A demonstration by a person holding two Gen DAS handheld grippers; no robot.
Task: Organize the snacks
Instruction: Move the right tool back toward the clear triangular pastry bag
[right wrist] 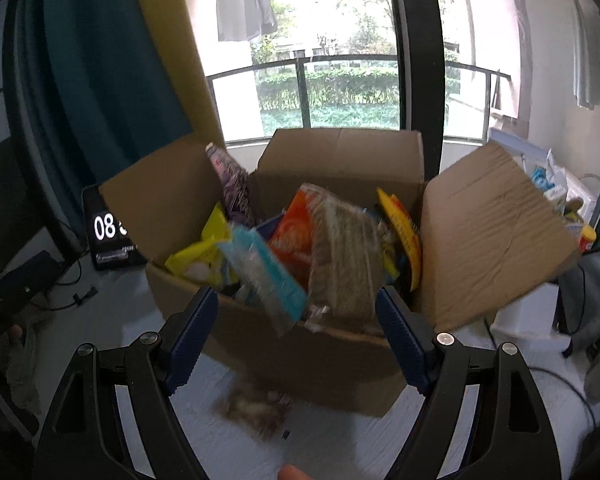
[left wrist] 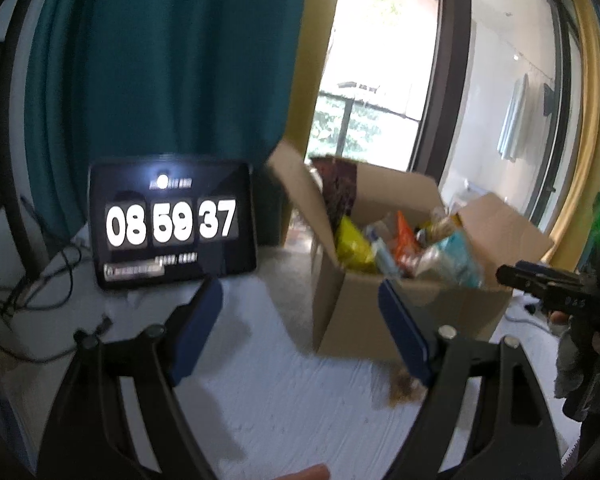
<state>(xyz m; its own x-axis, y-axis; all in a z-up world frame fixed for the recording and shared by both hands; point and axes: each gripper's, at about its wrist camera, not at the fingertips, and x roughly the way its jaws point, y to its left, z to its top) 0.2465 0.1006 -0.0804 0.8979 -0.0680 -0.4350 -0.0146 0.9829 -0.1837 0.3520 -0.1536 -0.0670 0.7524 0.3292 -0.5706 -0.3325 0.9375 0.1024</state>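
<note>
Two pairs of blue-padded black tongs stood wide and released, nothing between the jaws of either: the left gripper (left wrist: 300, 328) over bare white textured tabletop (left wrist: 268, 400), the right gripper (right wrist: 298, 334) squarely before the box. Just beyond the right gripper's tips, on the table and touching or nearly touching the box's front wall, lay a small brownish blurred packet (right wrist: 254, 402); what it held could not be read.

Behind it stood the open brown cardboard box (right wrist: 284, 360), all four flaps raised, crammed with snacks. A tan rectangular packet (right wrist: 346, 256) and a clear packet with pale blue edges (right wrist: 266, 276) leaned out over the front rim. Deeper sat an orange bag (right wrist: 296, 232), a crumpled yellow bag (right wrist: 204, 256), a yellow-and-red pouch (right wrist: 404, 232) at the right, and a dark patterned packet (right wrist: 234, 188) upright against the left flap.

To the box's left, farther back, a black tablet showing a white clock (left wrist: 172, 224) stood before the teal curtain (left wrist: 160, 60).

The step in hand looked like a first reach into the box. The overhanging tan packet seemed the sound choice: it stood proud, so jaws could straddle its thin edges without crushing neighbours. A slow lift would keep the blue-edged packet from tipping out, and the left gripper could steady the box.
</note>
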